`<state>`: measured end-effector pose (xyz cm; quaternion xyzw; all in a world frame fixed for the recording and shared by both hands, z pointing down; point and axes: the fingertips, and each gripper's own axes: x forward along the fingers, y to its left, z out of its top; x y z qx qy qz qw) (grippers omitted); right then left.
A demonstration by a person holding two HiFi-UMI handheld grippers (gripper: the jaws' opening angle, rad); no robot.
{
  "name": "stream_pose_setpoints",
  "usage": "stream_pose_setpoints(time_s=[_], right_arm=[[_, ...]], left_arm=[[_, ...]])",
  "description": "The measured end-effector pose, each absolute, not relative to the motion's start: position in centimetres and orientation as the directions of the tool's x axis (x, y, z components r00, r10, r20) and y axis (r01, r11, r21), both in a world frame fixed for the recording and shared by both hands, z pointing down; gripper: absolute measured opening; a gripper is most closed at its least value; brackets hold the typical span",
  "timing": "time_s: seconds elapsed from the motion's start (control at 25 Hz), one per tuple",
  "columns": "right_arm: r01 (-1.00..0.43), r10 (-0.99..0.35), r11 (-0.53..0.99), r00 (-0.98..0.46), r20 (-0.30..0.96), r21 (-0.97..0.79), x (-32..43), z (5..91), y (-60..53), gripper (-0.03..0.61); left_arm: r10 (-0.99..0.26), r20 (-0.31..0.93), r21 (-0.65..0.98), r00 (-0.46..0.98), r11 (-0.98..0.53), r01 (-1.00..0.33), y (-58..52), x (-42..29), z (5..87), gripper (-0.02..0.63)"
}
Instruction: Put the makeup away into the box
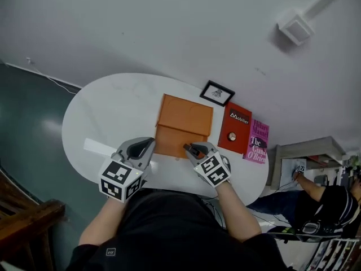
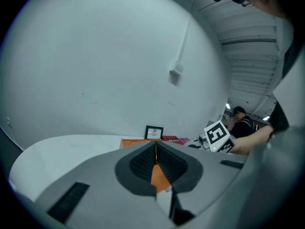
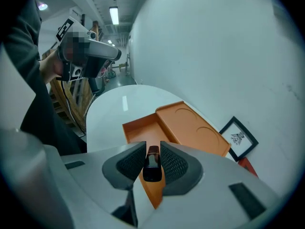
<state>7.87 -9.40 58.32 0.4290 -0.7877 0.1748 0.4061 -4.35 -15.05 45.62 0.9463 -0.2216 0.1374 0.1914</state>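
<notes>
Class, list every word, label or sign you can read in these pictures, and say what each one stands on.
"Mobilier": on the red book.
"Hilary Mantel": on the pink book.
"The Giant O'Brien": on the same pink book.
Framed picture: its print is too small to read.

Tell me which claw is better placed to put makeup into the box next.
Right. The right claw grips a dark makeup item at the open box's near edge; the left claw is shut and empty.
</notes>
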Motion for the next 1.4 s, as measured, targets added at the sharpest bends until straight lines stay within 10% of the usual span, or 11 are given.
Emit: stream_pose_setpoints(time_s=[1.4], right_arm=[[-0.757, -0.284, 0.629, -0.435, 0.855, -0.176, 6.5, 68.6, -10.8, 0.137]], left_arm=[[-0.351, 0.471, 0.307, 0.81, -0.795, -0.523, -12.4, -2.5, 48.5, 0.014]])
